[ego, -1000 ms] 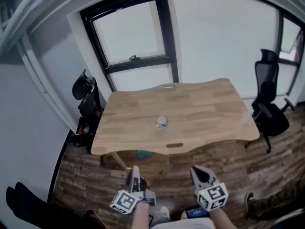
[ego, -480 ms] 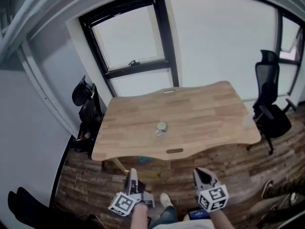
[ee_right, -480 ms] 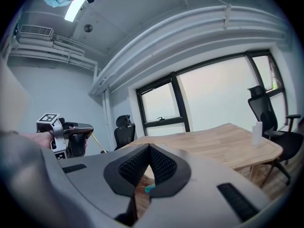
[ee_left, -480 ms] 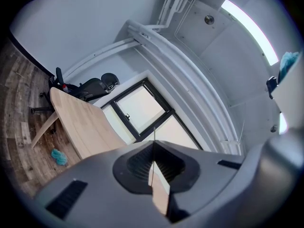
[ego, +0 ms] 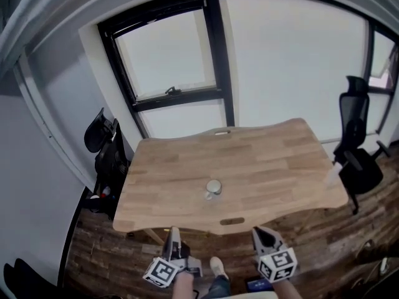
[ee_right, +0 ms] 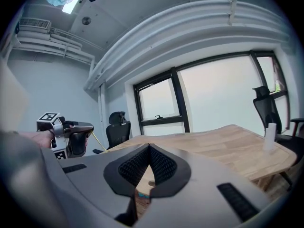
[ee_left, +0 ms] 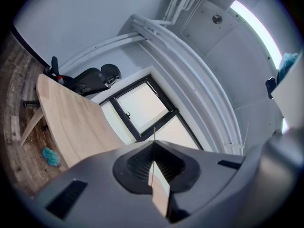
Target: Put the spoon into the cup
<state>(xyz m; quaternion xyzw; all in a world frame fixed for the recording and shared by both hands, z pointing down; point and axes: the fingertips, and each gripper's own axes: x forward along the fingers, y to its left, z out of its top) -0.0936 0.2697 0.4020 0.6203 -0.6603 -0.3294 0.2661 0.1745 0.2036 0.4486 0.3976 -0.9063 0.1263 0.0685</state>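
Left claw (ego: pixel 174 231) pinches a thin stick (ee_left: pixel 154 133); right claw (ego: pixel 260 232) closed, empty. Cup (ego: pixel 213 187) on table (ego: pixel 280 161), 2 chairs (ego: pixel 358 145) flanking.

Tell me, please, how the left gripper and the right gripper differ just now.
The left gripper is shut on the thin tan spoon; the right gripper is shut on nothing. The left gripper is rolled over, its view showing the table tipped on edge; the right gripper is level, looking across the table. Both are held over the floor, short of the table and the cup.
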